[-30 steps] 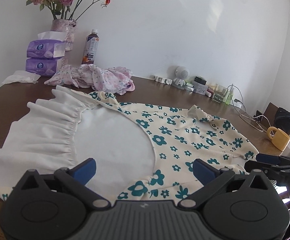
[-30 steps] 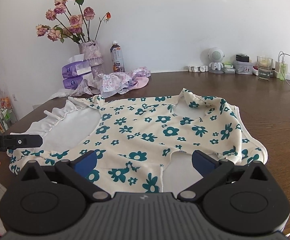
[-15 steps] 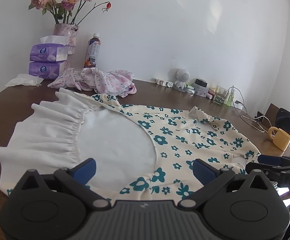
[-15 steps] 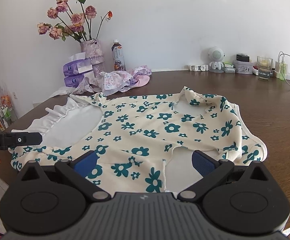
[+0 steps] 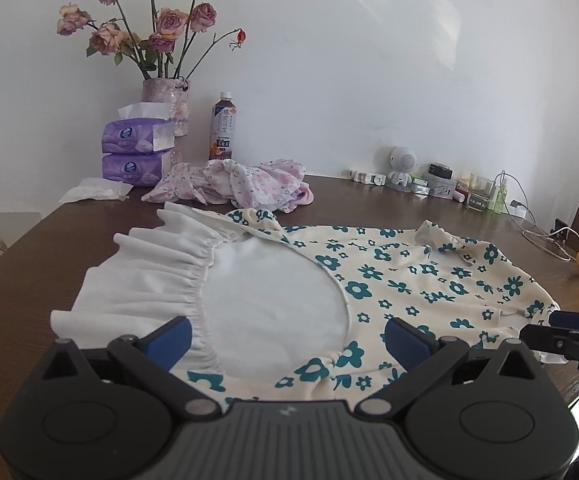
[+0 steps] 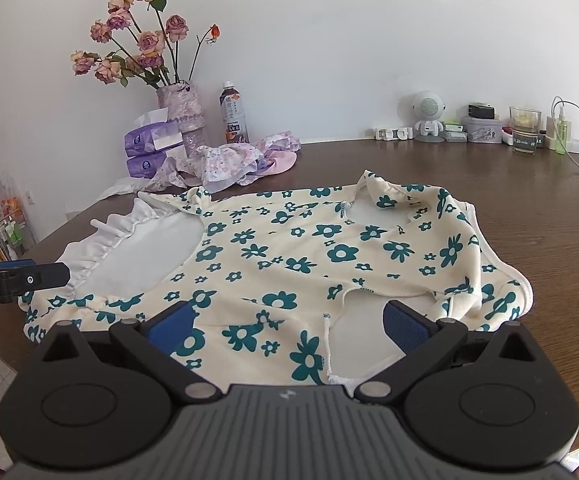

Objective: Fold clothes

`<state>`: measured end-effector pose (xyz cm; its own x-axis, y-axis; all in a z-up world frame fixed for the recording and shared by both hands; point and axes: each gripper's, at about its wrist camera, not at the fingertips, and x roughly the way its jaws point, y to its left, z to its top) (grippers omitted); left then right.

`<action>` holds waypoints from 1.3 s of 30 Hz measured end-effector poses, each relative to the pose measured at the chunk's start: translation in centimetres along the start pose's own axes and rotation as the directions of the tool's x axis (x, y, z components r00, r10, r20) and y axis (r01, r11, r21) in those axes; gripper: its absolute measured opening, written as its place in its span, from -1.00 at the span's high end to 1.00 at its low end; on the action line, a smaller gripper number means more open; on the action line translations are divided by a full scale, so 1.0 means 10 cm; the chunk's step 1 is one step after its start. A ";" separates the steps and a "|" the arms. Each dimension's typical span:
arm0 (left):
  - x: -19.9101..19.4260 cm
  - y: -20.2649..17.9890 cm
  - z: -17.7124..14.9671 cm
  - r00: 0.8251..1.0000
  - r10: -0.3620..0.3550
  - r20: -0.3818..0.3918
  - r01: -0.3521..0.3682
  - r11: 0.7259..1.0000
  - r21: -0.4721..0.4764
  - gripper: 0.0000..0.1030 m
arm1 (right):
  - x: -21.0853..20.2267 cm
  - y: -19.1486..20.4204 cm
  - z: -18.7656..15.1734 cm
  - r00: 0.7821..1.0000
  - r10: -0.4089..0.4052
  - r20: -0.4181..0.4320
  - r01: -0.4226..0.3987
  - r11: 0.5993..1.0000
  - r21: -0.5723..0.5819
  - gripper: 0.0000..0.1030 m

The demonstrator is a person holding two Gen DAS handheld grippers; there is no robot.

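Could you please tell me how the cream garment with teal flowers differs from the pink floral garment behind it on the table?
The cream garment is spread flat near both grippers; the pink garment lies crumpled in a heap by the vase. The cream garment has large teal flowers and a white ruffle; the pink garment has a fine pastel print. The cream garment covers far more of the table. Neither is folded or gripped.

Left wrist view: low over the near desk point(image 5: 29, 264) edge, close, facing the far wall, with the vase of roses point(image 5: 165, 104) at 11 o'clock. Right wrist view: same edge, further right, equally near, facing likewise. Both views share the floral garment point(image 5: 389, 280), bottle point(image 6: 234, 118) and robot figurine point(image 6: 427, 116). Each view catches the other gripper at its side margin.
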<state>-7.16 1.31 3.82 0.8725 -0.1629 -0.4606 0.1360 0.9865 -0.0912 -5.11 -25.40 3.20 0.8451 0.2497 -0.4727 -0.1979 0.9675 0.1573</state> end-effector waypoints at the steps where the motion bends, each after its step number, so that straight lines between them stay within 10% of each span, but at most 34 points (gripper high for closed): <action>1: -0.01 -0.01 -0.01 1.000 0.012 0.003 -0.012 1.000 0.008 -1.00 | 0.00 0.00 0.00 1.000 0.001 0.000 -0.001 1.000 -0.001 -0.99; 13: 0.01 0.05 -0.04 0.996 -0.073 -0.041 0.073 0.997 -0.017 -0.99 | -0.03 0.00 -0.01 1.000 -0.006 0.007 0.006 1.000 0.004 -0.99; 39: -0.11 0.17 -0.13 1.000 -0.002 0.019 0.002 1.000 -0.008 -0.99 | -0.18 -0.06 -0.11 1.000 0.024 -0.001 -0.024 0.998 0.056 -0.99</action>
<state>-8.48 3.16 3.03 0.8808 -0.1646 -0.4439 0.1342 0.9860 -0.0993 -6.99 -26.40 3.02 0.8398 0.2729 -0.4693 -0.1902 0.9576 0.2165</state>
